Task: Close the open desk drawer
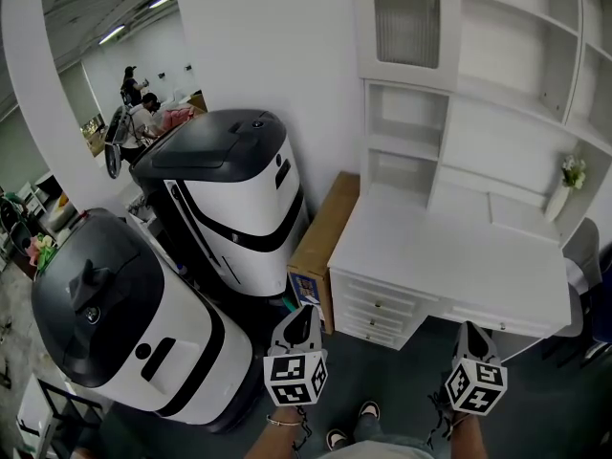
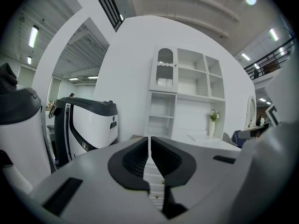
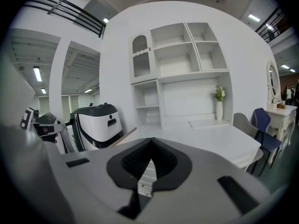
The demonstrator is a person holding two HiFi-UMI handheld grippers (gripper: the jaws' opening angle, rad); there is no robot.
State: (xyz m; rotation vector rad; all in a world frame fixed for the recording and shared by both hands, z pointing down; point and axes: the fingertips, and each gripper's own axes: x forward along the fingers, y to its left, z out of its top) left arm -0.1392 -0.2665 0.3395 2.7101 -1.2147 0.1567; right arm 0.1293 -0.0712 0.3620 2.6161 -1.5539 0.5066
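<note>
Head view: desk vase holds flowers.

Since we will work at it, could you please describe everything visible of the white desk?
The desk is white, apparently painted wood, flat-topped. Small knobbed drawers stack at its left front; a wide drawer beside them may sit slightly out. A shelved hutch rises behind, a vase of flowers stands rear right, and a brown box stands beside its left end.

The left gripper and right gripper point forward side by side, jaws closed, empty.
</note>
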